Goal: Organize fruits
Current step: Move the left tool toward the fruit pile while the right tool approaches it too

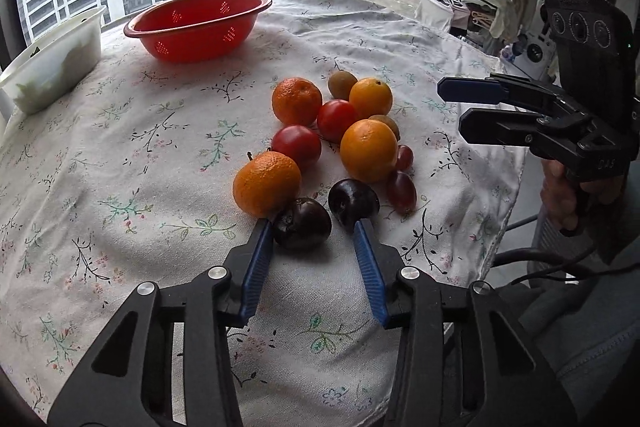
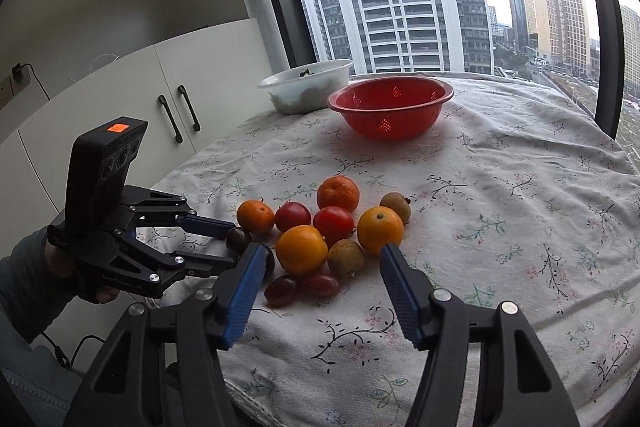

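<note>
Currently the left gripper (image 1: 313, 227), jaws spread, brackets the nearer dark purple round plum (image 1: 303, 223) at the fruit cluster's near edge on the floral-clothed table (image 1: 160, 167), while the right gripper (image 2: 323, 254) hovers open, farther off.

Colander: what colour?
Red colander, with small perforated patches; shows best in the right wrist view.
</note>
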{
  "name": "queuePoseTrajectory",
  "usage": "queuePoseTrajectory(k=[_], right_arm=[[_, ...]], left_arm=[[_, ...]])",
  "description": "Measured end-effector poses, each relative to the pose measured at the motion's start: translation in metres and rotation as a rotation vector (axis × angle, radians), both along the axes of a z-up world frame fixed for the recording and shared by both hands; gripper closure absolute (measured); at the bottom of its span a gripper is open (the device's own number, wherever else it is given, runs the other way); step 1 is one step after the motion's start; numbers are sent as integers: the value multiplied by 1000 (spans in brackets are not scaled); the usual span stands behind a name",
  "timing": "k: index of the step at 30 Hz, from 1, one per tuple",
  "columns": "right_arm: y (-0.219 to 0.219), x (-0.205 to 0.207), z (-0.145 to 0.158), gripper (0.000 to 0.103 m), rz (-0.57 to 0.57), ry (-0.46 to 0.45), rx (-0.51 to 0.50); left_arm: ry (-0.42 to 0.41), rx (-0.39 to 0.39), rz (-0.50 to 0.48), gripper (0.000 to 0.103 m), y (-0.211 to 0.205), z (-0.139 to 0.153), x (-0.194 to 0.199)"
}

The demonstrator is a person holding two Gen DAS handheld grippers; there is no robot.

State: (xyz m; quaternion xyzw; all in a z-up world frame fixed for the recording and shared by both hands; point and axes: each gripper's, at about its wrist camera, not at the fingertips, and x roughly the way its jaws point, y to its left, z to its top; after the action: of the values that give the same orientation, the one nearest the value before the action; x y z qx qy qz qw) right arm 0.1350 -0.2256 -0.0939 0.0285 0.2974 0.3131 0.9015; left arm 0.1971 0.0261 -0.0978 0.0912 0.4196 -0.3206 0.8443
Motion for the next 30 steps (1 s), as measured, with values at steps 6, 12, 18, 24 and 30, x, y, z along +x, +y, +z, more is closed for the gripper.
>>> queuePoseTrajectory(k=[6, 12, 18, 24, 30], right_arm=[[-2, -3, -4, 40, 28, 17, 39], [1, -11, -9, 40, 65, 25, 67], [-1, -11, -16, 40, 68, 53, 92], [-1, -10, -21, 40, 70, 63, 88], [-4, -7, -18, 40, 67, 63, 97]], left_arm=[[27, -46, 8, 70, 5, 0, 11], [33, -54, -3, 70, 5, 1, 14], [33, -59, -89, 70, 9, 1, 11], [49, -55, -82, 69, 17, -1, 20], [4, -59, -45, 54, 24, 19, 29]])
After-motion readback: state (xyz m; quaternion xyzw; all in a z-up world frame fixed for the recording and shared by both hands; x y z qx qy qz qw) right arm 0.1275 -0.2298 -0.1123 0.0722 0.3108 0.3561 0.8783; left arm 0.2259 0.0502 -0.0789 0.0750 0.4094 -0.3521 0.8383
